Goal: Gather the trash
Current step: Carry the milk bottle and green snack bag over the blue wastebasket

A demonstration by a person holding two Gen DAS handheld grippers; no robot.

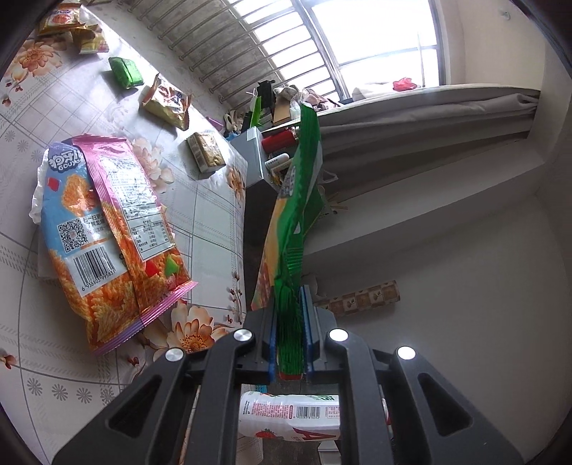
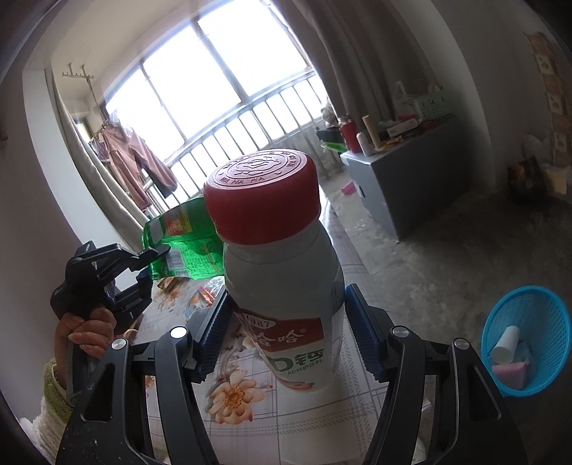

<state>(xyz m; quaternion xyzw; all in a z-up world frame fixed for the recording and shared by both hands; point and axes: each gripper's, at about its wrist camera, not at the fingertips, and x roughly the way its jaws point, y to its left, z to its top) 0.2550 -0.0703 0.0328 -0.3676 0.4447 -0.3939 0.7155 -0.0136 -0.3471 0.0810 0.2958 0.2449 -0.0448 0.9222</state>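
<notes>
Left hand-held gripper (image 1: 290,332) clamped on green wrapper (image 1: 298,200), lifted clear of worktop (image 1: 200,200) for carrying; right hand-held gripper (image 2: 286,332) clamped on bottle (image 2: 279,272), upright; blue basket (image 2: 536,307) on floor, likely destination

Left gripper (image 1: 290,332) clamped on crimped end of green snack wrapper (image 1: 298,200); wrapper stands out ahead of blue pads (image 1: 306,322), clear of counter (image 1: 200,211). Large orange-and-pink chip bag (image 1: 111,232) lies flat on floral cloth, left of gripper. Farther off on counter: small green packet (image 1: 125,71), torn yellow wrapper (image 1: 168,102), tan biscuit pack (image 1: 206,152), more yellow wrappers (image 1: 71,27) at top edge. White bottle (image 1: 289,416) with barcode below gripper, partly hidden; probably lying sideways.
</notes>
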